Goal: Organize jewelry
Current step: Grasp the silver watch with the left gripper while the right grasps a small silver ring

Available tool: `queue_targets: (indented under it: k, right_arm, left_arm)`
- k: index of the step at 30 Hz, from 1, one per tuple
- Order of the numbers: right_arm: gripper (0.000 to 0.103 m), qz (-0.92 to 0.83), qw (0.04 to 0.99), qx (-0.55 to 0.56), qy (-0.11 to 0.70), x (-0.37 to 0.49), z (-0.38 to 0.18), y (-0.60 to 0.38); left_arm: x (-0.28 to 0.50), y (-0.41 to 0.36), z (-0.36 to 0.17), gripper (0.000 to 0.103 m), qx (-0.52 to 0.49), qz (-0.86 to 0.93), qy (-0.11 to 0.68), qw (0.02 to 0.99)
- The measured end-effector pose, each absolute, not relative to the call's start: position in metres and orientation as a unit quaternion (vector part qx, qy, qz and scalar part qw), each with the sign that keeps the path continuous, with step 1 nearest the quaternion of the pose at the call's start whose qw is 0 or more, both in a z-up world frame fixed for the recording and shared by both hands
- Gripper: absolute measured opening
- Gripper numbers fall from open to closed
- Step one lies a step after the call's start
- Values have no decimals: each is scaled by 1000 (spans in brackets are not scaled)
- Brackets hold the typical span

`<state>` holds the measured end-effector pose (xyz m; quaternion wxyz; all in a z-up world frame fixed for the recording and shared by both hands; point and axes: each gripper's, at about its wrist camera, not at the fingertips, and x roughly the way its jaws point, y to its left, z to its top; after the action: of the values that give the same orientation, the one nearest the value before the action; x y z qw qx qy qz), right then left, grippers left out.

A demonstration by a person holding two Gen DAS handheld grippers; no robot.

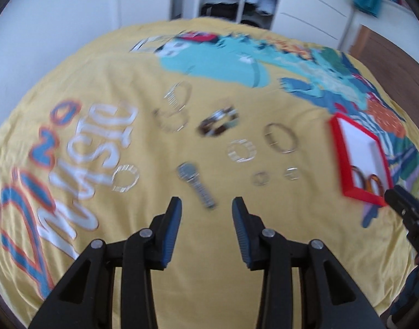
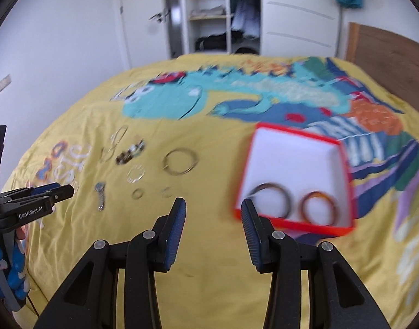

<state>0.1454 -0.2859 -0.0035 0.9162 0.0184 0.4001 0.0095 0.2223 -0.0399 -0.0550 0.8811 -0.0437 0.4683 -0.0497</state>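
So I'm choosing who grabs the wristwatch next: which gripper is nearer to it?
Left. The left gripper hovers open just short of the wristwatch; the right gripper sits off to its right, by the red box.

White walls, open wardrobe (image 2: 209, 13), seemingly daylit.

One red box (image 2: 294, 181) with a white inside sits at the right of the right wrist view, holding two brown bangles (image 2: 272, 200) (image 2: 319, 208). On the yellow bedspread (image 1: 209, 260) lie one wristwatch (image 1: 195, 183), one dark chunky bracelet (image 1: 219, 122), and about seven loose rings and bangles of clear or metal look, among them one large metal hoop (image 1: 280, 138); blur makes the exact count uncertain.
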Motion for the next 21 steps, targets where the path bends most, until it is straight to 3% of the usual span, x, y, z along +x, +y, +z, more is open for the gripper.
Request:
queue_targets:
  k: [13, 21]
  right_arm:
    - [41, 84, 892, 24, 444, 229, -92, -247]
    - [38, 99, 888, 34, 449, 255, -120, -239]
  left_arm:
    - [277, -32, -131, 36, -82, -22, 502, 861]
    - [285, -33, -139, 37, -90, -6, 495, 864]
